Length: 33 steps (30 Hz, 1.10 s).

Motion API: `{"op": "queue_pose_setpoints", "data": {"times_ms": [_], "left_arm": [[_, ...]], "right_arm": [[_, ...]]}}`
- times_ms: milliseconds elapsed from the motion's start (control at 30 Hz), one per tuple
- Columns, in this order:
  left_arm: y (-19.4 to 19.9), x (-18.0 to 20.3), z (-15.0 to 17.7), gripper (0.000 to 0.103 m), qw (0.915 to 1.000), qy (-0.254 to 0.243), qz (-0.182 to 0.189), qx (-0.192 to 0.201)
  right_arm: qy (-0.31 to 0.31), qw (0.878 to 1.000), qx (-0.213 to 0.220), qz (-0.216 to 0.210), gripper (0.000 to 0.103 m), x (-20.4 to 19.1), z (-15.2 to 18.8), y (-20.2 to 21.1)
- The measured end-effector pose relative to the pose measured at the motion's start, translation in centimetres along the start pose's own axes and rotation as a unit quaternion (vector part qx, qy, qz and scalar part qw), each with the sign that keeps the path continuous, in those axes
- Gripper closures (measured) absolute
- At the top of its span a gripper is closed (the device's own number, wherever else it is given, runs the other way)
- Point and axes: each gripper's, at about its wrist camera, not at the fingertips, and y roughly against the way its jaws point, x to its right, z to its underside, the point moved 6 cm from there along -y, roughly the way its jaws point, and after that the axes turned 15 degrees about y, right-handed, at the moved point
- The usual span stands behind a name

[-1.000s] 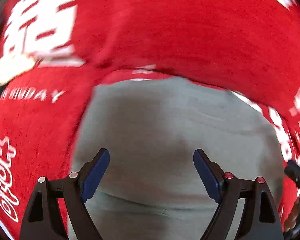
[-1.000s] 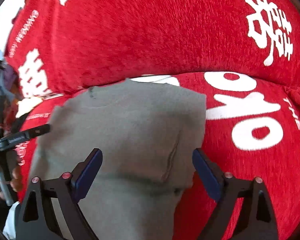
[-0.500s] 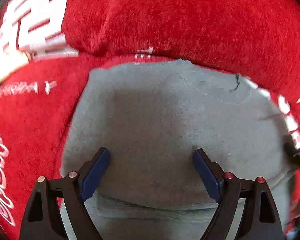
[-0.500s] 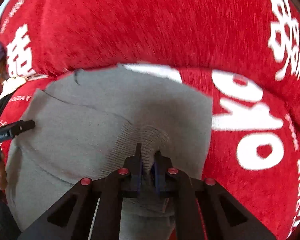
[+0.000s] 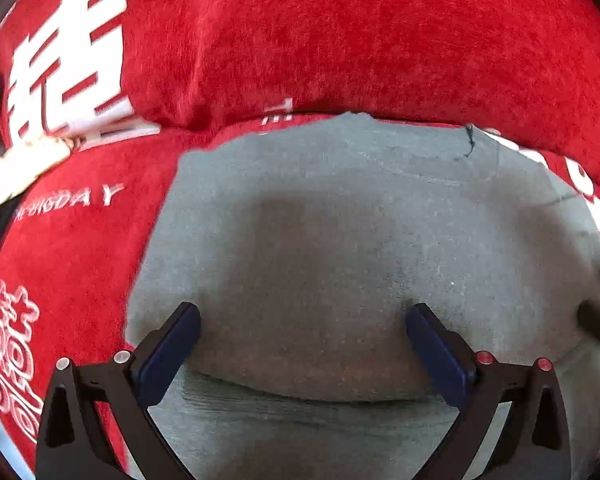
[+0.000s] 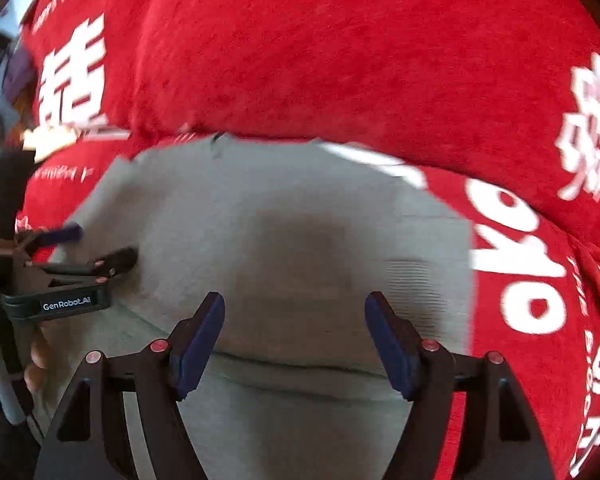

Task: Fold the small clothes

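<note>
1 grey garment (image 5: 340, 240), 2 splayed grippers (image 5: 302, 326)

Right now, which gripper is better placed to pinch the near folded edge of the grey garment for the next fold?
Both are open, so this is a close call. I lean to the left gripper: its jaws straddle the fold ridge of the grey garment squarely. The right gripper sits nearer the garment's right border.

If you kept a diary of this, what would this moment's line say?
left gripper: open over grey garment | right gripper: open, holding nothing | garment flat on red cover
</note>
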Motion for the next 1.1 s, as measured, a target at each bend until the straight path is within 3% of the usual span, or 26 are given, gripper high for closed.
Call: {"op": "queue_pose_setpoints", "data": {"times_ms": [100,267,500,633,800,900,1100], "left_arm": [[0.2,-0.1,0.1,0.0,1.0,0.0,0.005,-0.001],[0.3,-0.2,0.3,0.0,0.9997,-0.015,0.017,0.001],[2.3,-0.7,0.7,0.0,0.9994,-0.026,0.018,0.012],[3.7,-0.7,2.0,0.0,0.9982,-0.034,0.047,0.013],[2.3,-1.9,5.5,0.0,0.9981,-0.039,0.04,-0.026],[3.2,-3.1,7.1,0.0,0.9979,-0.039,0.047,-0.02],[5.8,-5.7,11.0,0.0,0.9966,-0.057,0.053,-0.026]], "right_arm": [[-0.028,0.999,-0.039,-0.012,0.026,-0.3,1.0,-3.0],[-0.01,1.0,-0.026,0.005,0.026,-0.1,1.8,-2.1],[-0.066,0.997,-0.029,0.018,0.025,2.7,3.3,0.6],[-0.037,0.999,-0.012,0.012,0.025,-0.4,3.4,2.6],[0.004,0.999,-0.047,0.004,0.025,-5.2,5.1,0.4],[0.021,0.999,-0.031,0.029,0.022,-6.0,6.5,1.3],[0.036,0.999,-0.031,0.004,0.02,-6.5,11.6,4.7]]}}
